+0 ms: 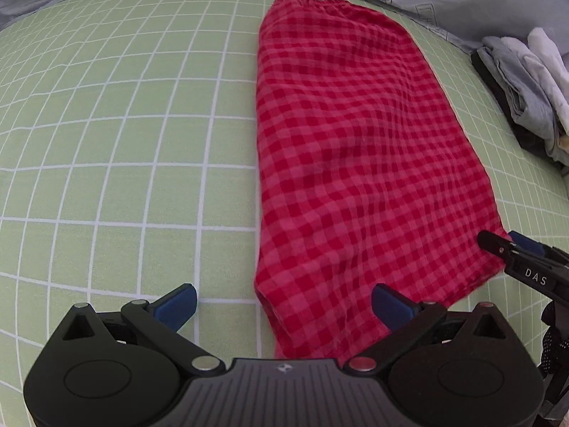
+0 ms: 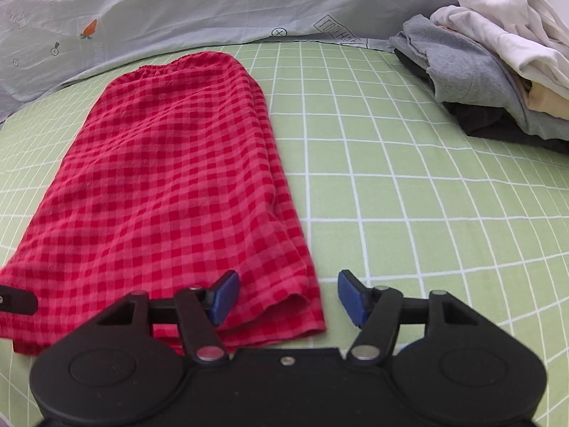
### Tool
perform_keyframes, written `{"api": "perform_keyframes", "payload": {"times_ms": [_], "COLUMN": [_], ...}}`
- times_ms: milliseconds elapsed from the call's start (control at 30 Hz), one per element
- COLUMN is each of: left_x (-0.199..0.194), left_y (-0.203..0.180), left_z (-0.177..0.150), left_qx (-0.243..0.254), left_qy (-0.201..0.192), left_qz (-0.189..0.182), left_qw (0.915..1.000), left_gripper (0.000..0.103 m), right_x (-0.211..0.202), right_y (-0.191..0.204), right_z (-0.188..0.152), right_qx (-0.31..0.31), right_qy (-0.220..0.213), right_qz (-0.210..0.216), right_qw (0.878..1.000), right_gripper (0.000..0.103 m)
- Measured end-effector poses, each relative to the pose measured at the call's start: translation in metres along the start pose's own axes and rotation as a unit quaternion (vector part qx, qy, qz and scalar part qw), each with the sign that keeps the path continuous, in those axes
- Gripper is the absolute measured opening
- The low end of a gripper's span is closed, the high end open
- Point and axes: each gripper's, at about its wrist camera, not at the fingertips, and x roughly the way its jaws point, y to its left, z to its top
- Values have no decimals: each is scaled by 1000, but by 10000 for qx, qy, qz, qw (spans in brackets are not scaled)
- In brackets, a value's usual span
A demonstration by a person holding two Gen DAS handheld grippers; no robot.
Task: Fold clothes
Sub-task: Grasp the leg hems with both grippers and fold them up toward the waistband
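a: what's under us?
b: i see a green gridded sheet, pale blanket behind, clothes pile far right.
a: tongs?
b: left gripper and right gripper both released, straddling the near hem corners of the red checked garment lying flat.

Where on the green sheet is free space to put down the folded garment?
Bare green grid sheet lies left of the red checked garment. A second free strip runs between the garment and the clothes pile. The far right corner with the pile is crowded.
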Motion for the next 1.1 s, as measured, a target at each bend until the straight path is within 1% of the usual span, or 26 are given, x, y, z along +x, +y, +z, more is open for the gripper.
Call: {"api": "perform_keyframes", "payload": {"times_ms": [67,100,133,167,200,233,267,300,333,433,567,667,800,967,1100], "left_x": [2,2,2,1,0,-3,-6,-9,-10,-18,-47,-62,-73,-76,-69], "left_y": [-8,-13,-18,-22,-26,-28,-27,-26,-23,-9,5,3,1,9,14], "left_z": [-10,-14,-18,-22,-26,-30,-33,-36,-37,-38,-28,-10,13,43,77], "left_qx": [201,351,505,656,805,891,900,890,834,564,193,39,-12,-157,-186], "left_qy": [-99,-132,-166,-223,-289,-362,-410,-450,-450,-450,-797,-1089,-1357,-1510,-1467], "left_qz": [170,257,341,443,550,509,428,350,271,138,-24,-29,-8,-65,-83], "left_qw": [9996,9990,9980,9966,9948,9941,9942,9944,9951,9973,9966,9940,9908,9884,9890], "left_gripper": [102,102,97,93,83,68,57,36,18,15,13,13,12,12,12], "right_x": [-8,-10,-13,-16,-19,-23,-26,-30,-33,-42,-48,-49,-43,-31,-15], "right_y": [1,1,2,5,8,9,11,12,13,15,15,17,14,5,-3], "right_z": [-8,-11,-14,-17,-19,-20,-21,-22,-23,-21,-3,16,45,78,103], "right_qx": [94,142,190,178,167,163,159,155,151,183,253,268,449,721,946], "right_qy": [-140,-131,-122,-111,-102,-130,-159,-188,-217,-344,-621,-829,-1039,-1198,-1191], "right_qz": [135,250,365,414,464,500,535,571,606,730,856,937,1094,1311,1413], "right_qw": [9998,9995,9991,9989,9987,9985,9983,9981,9978,9966,9941,9918,9875,9815,9782], "right_gripper": [22,16,7,7,7,6,6,6,6,6,6,6,6,6,6]}}
